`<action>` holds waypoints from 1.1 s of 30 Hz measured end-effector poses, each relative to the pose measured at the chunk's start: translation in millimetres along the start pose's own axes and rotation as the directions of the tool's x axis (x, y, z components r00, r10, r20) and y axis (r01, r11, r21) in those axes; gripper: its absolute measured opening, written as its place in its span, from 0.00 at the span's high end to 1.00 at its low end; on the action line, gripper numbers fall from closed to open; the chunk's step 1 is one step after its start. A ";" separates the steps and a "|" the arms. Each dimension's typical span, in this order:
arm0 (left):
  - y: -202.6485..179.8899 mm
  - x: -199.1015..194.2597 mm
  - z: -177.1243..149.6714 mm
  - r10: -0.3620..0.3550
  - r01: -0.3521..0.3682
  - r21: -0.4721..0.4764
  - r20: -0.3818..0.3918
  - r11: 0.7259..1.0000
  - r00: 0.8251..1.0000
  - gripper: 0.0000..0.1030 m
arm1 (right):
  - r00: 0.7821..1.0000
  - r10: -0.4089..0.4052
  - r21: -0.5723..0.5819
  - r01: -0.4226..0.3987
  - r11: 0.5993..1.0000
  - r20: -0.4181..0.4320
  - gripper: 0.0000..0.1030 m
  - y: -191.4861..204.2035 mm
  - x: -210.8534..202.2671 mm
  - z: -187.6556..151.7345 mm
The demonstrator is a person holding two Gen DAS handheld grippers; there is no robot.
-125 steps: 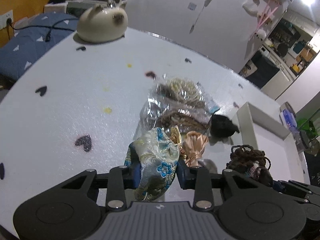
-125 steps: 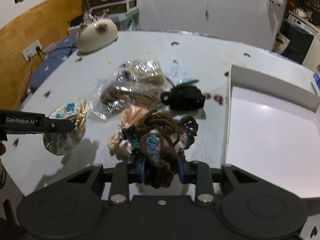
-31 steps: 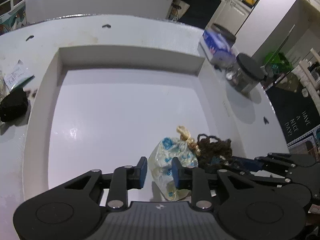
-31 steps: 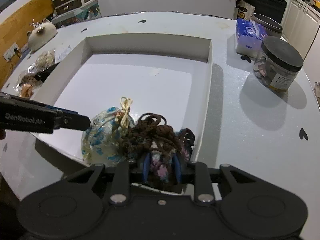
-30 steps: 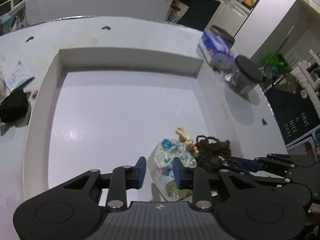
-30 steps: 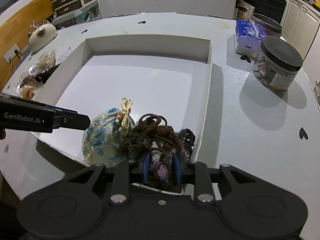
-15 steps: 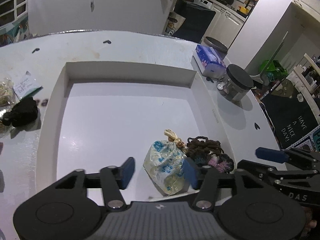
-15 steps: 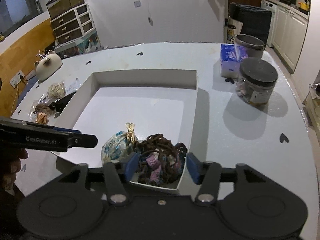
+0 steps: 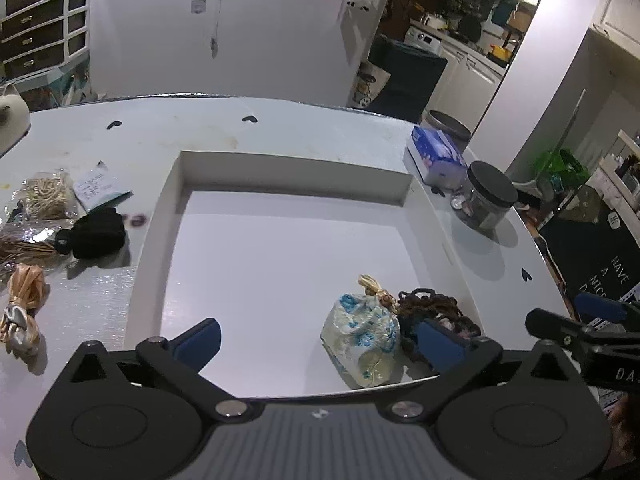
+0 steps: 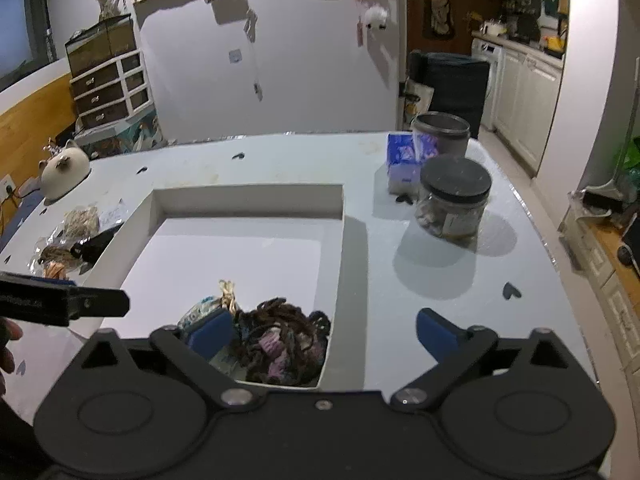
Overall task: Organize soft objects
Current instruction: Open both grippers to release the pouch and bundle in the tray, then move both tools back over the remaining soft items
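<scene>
The round white table (image 9: 320, 136), dotted with small dark heart marks, carries a shallow white rectangular tray (image 9: 296, 176) at its middle. Both task items now lie inside the tray, in its near right corner: a pale silk drawstring pouch with blue flowers (image 9: 362, 344) and, touching it on the right, a tangled brown crocheted yarn piece with pink and blue patches (image 10: 280, 344). A second ago each was pinched in a gripper; now neither is.

The left hand-held gripper (image 9: 320, 340) has just been opening and its jaws stand spread wide, the pouch below and between them but touched by neither pad. The right hand-held gripper (image 10: 324, 334) has likewise just been opening; its blue pads stand well apart, with the yarn piece lying free beneath the left one. Both have lifted clear of the tray (the view from each now takes in far more of the table than it did a second ago).

So two soft things count as delivered. Left of the tray, still on the bare table, wait a black fabric bundle (image 9: 94, 232), crinkled clear bags of tan cord (image 9: 40, 200) and a peach satin scrunchie (image 9: 24, 296), which look like the next pickups. At the tray's far right stand a dark-lidded glass jar (image 10: 452, 204) and a blue tissue pack (image 9: 438, 156), apart from the work.
</scene>
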State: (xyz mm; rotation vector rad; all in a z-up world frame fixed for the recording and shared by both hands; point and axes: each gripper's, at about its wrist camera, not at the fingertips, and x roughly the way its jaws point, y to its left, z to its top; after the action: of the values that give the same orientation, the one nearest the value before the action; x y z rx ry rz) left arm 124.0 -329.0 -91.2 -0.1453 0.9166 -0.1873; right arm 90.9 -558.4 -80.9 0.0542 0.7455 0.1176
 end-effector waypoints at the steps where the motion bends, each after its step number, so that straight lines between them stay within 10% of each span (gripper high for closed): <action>1: 1.3 -2.1 -0.9 0.000 0.000 -0.001 0.007 1.000 1.000 0.00 | 1.000 -0.007 0.003 0.007 1.000 0.014 0.00 1.0 -2.1 -0.3; 33: 135.0 -73.5 16.1 0.043 -0.034 -0.042 0.234 0.999 0.971 0.00 | 0.976 -0.063 0.037 0.056 0.998 0.210 0.00 123.7 -5.4 27.0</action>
State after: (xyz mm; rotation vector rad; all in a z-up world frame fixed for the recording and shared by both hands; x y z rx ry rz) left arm 106.5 -180.5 -52.2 -0.1806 0.6871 -0.1139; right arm 94.6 -436.5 -46.3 0.0727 0.5358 0.0418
